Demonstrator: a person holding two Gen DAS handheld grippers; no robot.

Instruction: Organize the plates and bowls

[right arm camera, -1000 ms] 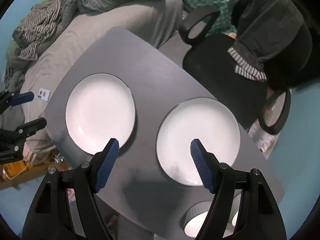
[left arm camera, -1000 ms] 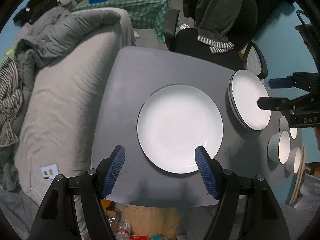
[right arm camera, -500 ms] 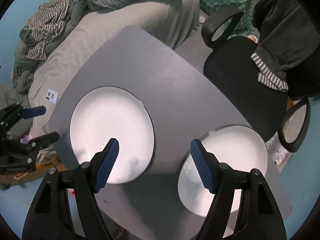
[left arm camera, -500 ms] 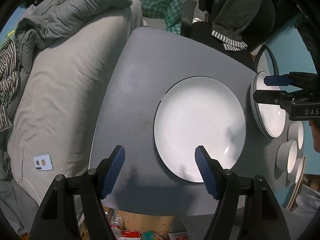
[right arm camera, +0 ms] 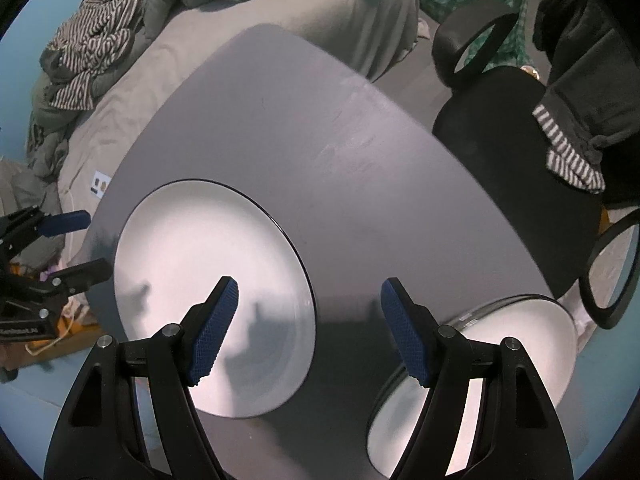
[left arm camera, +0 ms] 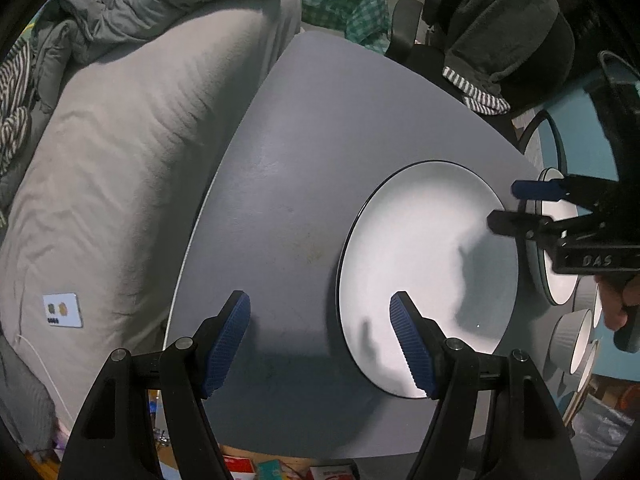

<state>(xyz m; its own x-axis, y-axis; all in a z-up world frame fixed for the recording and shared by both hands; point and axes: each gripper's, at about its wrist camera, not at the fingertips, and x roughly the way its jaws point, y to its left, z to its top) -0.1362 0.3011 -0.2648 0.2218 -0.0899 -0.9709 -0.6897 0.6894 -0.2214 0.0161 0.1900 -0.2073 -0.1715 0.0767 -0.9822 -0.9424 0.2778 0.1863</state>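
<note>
A large white plate (left arm camera: 424, 272) (right arm camera: 208, 296) with a dark rim lies alone on the grey table (left arm camera: 300, 152) (right arm camera: 340, 152). To its right sits a stack of similar plates (left arm camera: 560, 288) (right arm camera: 516, 344), and past that several grey ribbed bowls (left arm camera: 568, 340). My left gripper (left arm camera: 320, 332) hangs open over the single plate's left edge, its right finger above the plate. My right gripper (right arm camera: 306, 320) hangs open over the gap between the single plate and the stack. Each gripper shows at the edge of the other's view. Nothing is held.
A bed with a grey cover (left arm camera: 120, 140) and crumpled clothes (right arm camera: 88, 52) borders the table's left side. A black office chair (right arm camera: 512, 128) draped with dark clothing (left arm camera: 500, 28) stands at the far right corner. Boxes lie on the floor (left arm camera: 272, 468) below the near edge.
Both grippers have come down toward the table, so the plates look larger. The left one shifted toward the single plate's left edge, the right one toward the gap between plate and stack.
</note>
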